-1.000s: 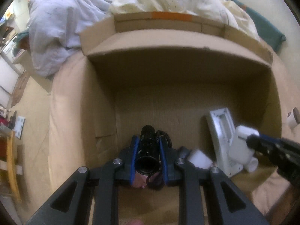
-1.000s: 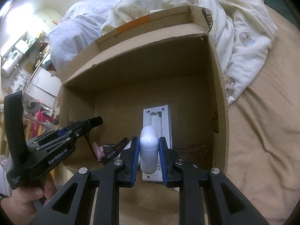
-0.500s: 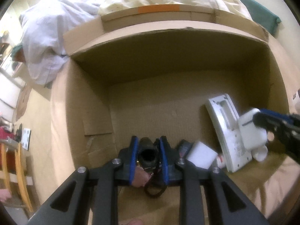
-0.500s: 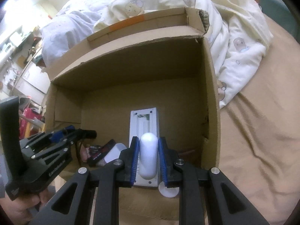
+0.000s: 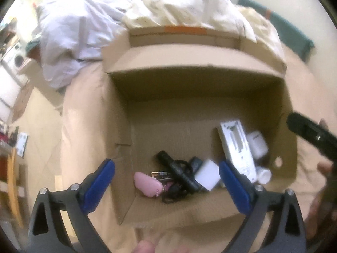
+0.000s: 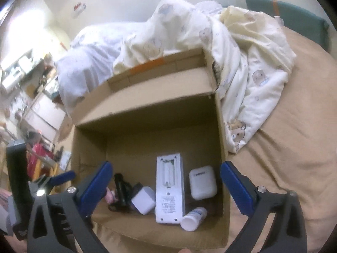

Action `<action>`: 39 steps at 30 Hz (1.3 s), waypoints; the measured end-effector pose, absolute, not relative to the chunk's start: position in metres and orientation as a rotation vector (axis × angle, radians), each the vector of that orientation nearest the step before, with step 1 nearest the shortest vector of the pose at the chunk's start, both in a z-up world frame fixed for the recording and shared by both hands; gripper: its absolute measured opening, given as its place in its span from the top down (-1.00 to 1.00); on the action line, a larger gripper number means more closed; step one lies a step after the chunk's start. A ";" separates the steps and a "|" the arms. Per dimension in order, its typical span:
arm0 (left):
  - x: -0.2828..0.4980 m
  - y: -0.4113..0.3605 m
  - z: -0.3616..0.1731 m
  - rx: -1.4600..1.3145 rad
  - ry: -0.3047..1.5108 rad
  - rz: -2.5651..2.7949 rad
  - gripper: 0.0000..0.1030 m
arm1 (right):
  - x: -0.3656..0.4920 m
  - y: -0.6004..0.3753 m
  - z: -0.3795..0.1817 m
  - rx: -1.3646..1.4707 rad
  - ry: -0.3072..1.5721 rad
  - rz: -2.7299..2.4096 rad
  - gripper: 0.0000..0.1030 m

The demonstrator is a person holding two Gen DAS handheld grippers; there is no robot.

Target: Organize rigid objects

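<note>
Both claws have just been opening, and both now stand released with nothing between their jaws: the left gripper (image 5: 166,181) hangs over the near left part of the cardboard box (image 6: 219,126), the right gripper (image 6: 164,181) over its near right part. The box sits on a tan bed sheet (image 6: 284,147), with a rumpled duvet (image 6: 242,52) behind it. Below the left gripper lies a black flashlight (image 5: 179,170), its long axis running from far left to near right, beside a pink case (image 5: 147,184) on its left and a white block (image 5: 207,177) on its right. Below the right gripper a white earbud case (image 6: 202,182) rests on the box floor, just right of a long white remote (image 6: 169,186) that runs near to far; a small white bottle (image 6: 193,218) lies nearer, on its side. Everything rigid in view is already inside the box, so the coming move is probably a withdrawal up and back toward the person, and nothing blocks either claw's way out.
</note>
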State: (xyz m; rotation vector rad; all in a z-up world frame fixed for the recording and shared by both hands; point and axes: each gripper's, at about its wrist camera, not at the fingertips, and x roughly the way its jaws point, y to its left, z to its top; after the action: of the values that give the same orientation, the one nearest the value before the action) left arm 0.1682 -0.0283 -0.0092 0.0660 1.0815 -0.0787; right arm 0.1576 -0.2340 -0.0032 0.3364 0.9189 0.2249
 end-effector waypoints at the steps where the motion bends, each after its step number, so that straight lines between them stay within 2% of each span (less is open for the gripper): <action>1: 0.167 -0.025 -0.003 0.067 1.072 -0.058 -0.92 | 0.156 -0.233 -0.001 0.341 0.914 0.220 -1.00; 7: 0.154 -0.005 0.027 0.112 1.019 0.055 -0.93 | 0.145 -0.229 0.013 0.278 0.886 0.187 -1.00; 14: 0.110 0.008 0.059 0.182 0.860 0.132 -0.93 | 0.118 -0.226 0.039 0.275 0.864 0.179 -1.00; 19: 0.079 0.011 0.068 0.121 0.861 0.061 -0.93 | 0.087 -0.220 0.060 0.244 0.819 0.195 -1.00; 24: 0.057 0.012 0.061 0.045 0.898 0.008 -0.94 | 0.056 -0.217 0.068 0.233 0.800 0.193 -1.00; 30: 0.042 0.013 0.043 0.010 0.906 0.005 -0.99 | 0.023 -0.211 0.052 0.167 0.798 0.157 -1.00; 39: 0.047 0.009 0.014 0.045 0.967 0.018 -0.99 | 0.017 -0.209 0.028 0.120 0.799 0.110 -1.00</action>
State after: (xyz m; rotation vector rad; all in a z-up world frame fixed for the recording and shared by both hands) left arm 0.0466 0.0094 0.0136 0.0447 0.9666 0.0176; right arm 0.0167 -0.2093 0.0280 0.1203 0.7989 0.1103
